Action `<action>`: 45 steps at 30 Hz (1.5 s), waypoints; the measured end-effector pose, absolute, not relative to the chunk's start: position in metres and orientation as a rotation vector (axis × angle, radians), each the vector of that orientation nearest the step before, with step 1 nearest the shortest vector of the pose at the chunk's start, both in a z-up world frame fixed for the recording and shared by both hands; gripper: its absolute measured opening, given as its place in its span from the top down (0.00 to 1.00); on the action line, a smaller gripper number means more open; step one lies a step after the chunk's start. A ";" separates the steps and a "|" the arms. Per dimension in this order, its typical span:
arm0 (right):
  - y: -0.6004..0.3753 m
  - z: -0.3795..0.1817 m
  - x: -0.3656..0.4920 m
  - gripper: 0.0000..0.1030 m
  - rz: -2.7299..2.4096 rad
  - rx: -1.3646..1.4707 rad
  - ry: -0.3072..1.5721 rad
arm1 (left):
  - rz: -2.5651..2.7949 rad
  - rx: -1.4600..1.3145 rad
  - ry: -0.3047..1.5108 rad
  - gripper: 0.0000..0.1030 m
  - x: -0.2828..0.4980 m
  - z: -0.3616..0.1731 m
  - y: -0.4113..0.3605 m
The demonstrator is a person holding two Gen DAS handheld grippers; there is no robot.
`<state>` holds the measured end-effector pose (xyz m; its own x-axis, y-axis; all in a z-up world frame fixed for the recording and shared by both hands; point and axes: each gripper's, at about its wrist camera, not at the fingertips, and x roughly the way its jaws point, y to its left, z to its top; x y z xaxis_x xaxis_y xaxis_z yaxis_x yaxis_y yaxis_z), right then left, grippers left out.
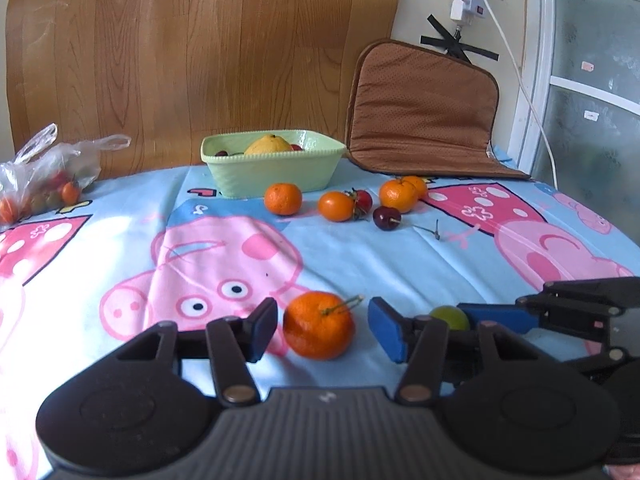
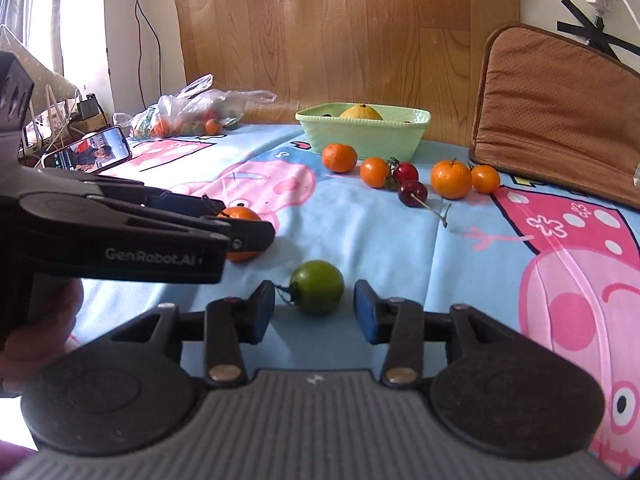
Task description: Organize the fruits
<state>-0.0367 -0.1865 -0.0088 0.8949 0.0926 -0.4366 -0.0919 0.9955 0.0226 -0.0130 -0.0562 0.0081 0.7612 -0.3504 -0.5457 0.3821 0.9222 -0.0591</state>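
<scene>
Mandarin (image 1: 319,325) and green tomato (image 2: 316,287) sit between released left and right jaws.

Wood-grain panel (image 1: 200,60) behind cartoon-print tablecloth (image 1: 360,256)

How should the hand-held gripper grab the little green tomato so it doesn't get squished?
Grip the green tomato across its round middle, coming in low from the near side, as the right hand-held gripper already sits with a finger on each side, not touching. Its stem pokes out toward the left finger, so probably close gently and keep the pads on the smooth skin beside it.
</scene>
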 end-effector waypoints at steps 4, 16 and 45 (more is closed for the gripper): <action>-0.187 -0.009 -0.036 0.55 0.097 -0.001 0.453 | -0.408 0.043 0.603 0.58 -0.010 0.006 -0.055; -0.187 -0.010 -0.039 0.63 0.079 0.007 0.444 | -0.412 0.059 0.588 0.62 -0.016 0.005 -0.057; -0.189 -0.010 -0.039 0.67 0.055 0.027 0.439 | -0.421 -0.003 0.603 0.61 -0.010 0.004 -0.049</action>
